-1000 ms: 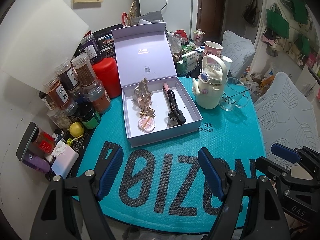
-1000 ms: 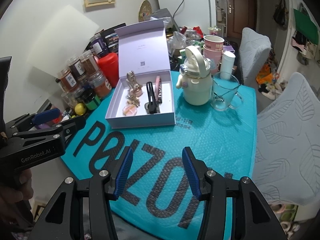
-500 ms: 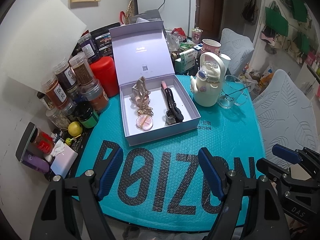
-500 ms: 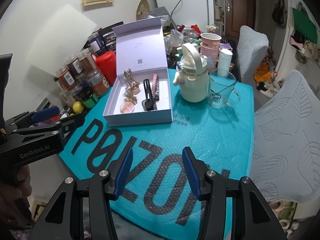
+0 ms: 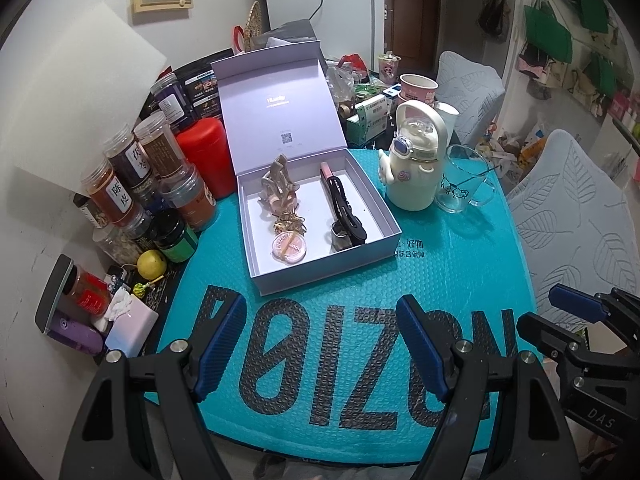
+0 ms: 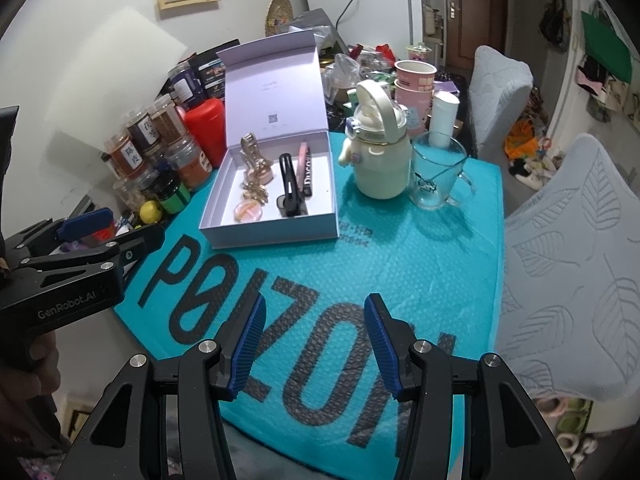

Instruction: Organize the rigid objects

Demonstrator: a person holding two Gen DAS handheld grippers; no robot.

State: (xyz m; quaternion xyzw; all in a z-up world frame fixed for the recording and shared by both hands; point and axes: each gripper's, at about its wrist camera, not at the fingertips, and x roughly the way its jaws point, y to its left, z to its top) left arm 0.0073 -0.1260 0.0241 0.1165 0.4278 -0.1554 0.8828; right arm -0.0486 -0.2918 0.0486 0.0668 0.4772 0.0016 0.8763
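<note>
Broadly, by size:
Tabletop cover: a teal bubble-wrap mailer with big black letters (image 5: 460,280) lies over the tabletop and carries everything below.
Gift box: a pale lilac cardboard box with its hinged lid standing upright (image 5: 280,120) sits on the mailer's far left part; the left wrist view looks down into it more squarely, the right wrist view (image 6: 276,236) shows its near wall and right side.
Bottle: a cream plastic water bottle with a loop handle (image 5: 414,160) stands just right of the box.
Cup: a clear glass cup with a handle (image 5: 464,184) stands just beside the bottle; only the right wrist view shows a white cylinder (image 6: 442,120) right behind it.
Jars: brown-filled plastic spice jars (image 5: 120,184) are stacked left of the box.
Box contents: a beige hair claw (image 5: 280,184), a black hair clip (image 5: 344,212), a pink tube (image 6: 306,164) whose dark lettering reads only from the right wrist view, and a round pink compact (image 5: 289,245) all lie inside the box.
Left hand-held gripper (image 5: 320,344): released, blue pads wide apart above the mailer, empty.
Right hand-held gripper (image 6: 316,344): released, holding nothing, over the mailer's near edge.
</note>
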